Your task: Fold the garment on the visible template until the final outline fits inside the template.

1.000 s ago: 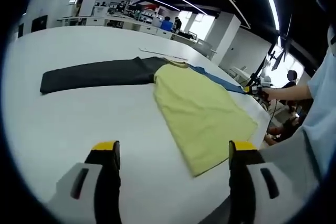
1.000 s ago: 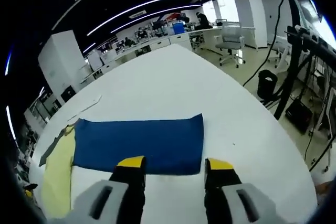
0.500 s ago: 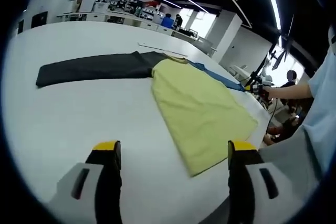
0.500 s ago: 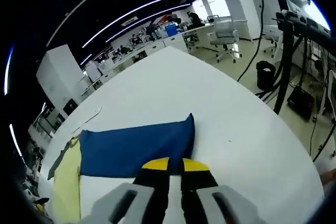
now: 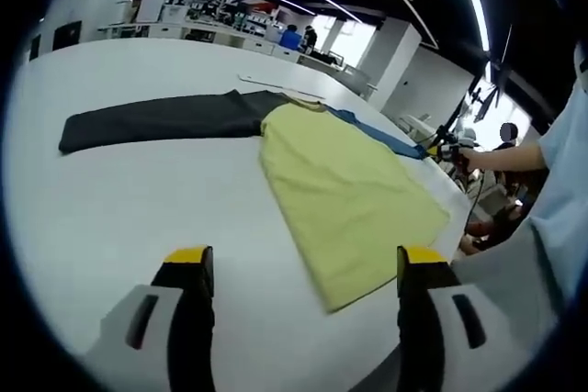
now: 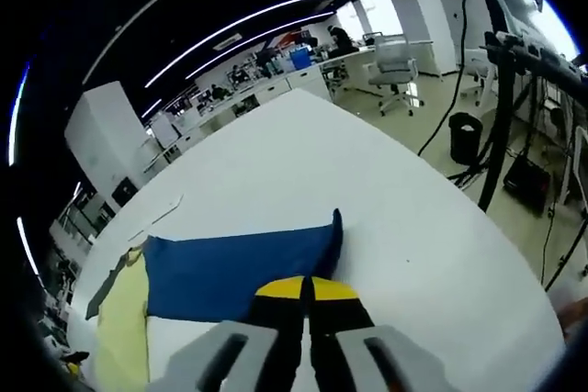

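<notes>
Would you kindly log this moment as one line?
right gripper: shut on blue sleeve | left gripper: open, above table | yellow body: flat | dark sleeve: flat

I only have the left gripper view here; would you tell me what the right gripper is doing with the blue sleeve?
Observer: The right gripper is shut on the cuff end of the blue sleeve, and that corner is lifted off the white table.
Operator: Thanks. Is the rest of the sleeve flat?
Observer: Yes, it lies flat towards the yellow body of the garment.
Operator: Is anything beyond the sleeve on the table?
Observer: A thin pale strip lies further back, apart from the sleeve.
</notes>
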